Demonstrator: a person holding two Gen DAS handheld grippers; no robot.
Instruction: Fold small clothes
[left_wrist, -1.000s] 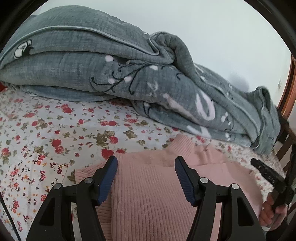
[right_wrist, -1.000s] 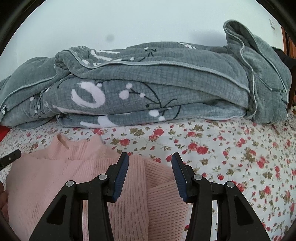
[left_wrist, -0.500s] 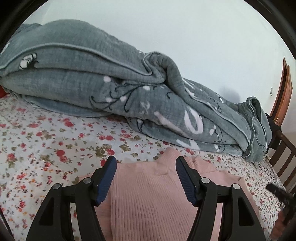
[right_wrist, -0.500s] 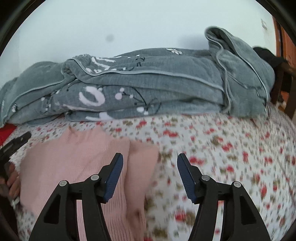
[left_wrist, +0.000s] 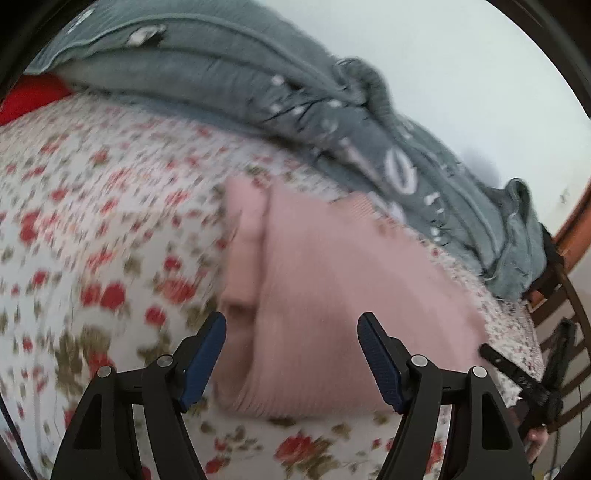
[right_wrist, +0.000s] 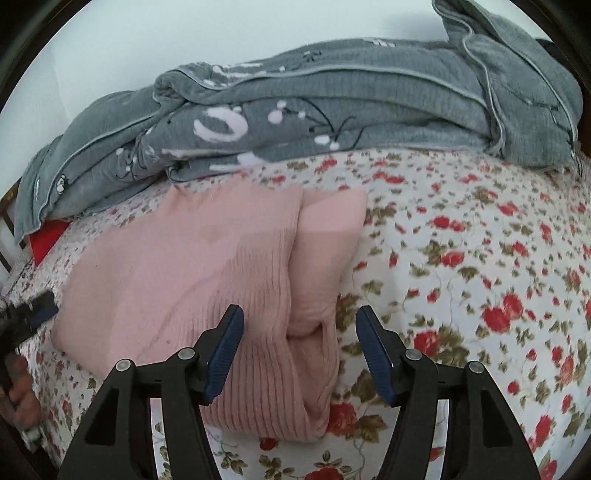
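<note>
Left wrist view first: my left gripper (left_wrist: 291, 354) hangs with its jaws wide apart and nothing gripped; they have just been opening further. Beyond it the sweater (left_wrist: 332, 295) lies on the floral sheet (left_wrist: 92, 240), sleeves already tucked in along the sides, with the quilt (left_wrist: 314, 110) heaped behind. It looks like a soft ribbed knit, light and limp, so I expect it to sag and drag rather than hold a crease. I'd pinch a doubled edge near the hem, not a single layer.

Right wrist view: my right gripper (right_wrist: 299, 350) also stands open, empty, just above the sweater's near right edge where a folded sleeve bulges; its jaws have been opening within the last second too. That thick folded edge is my likely hold. No containers show in either view, only bedding and a red thing (right_wrist: 48, 240) under the quilt.
</note>
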